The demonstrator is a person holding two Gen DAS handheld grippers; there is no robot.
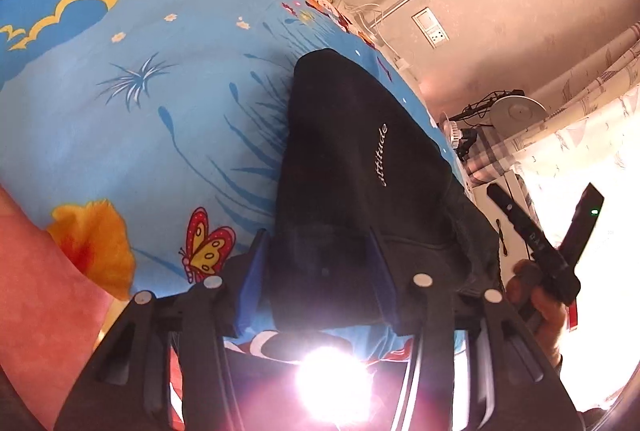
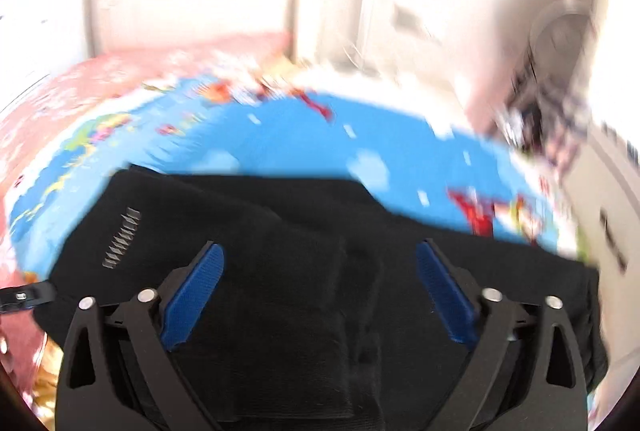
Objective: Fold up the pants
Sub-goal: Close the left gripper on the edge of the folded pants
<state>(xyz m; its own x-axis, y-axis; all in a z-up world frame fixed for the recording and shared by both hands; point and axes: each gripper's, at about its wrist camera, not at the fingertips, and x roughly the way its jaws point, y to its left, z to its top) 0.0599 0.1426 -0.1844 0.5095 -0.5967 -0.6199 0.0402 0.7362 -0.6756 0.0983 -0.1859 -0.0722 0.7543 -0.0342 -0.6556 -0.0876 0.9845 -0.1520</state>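
You are hovering left gripper [image 1: 320,263], jaws apart, gripping nothing, over near edge of pants [image 1: 352,151] on sheet [image 1: 120,91]; right gripper [image 2: 320,287] open above folded stack, likely checking fold.

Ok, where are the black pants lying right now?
The black pants lie folded on the blue cartoon bedsheet, toward the bed's right edge in the left wrist view; in the right wrist view they fill the foreground under the open right hand-held gripper.
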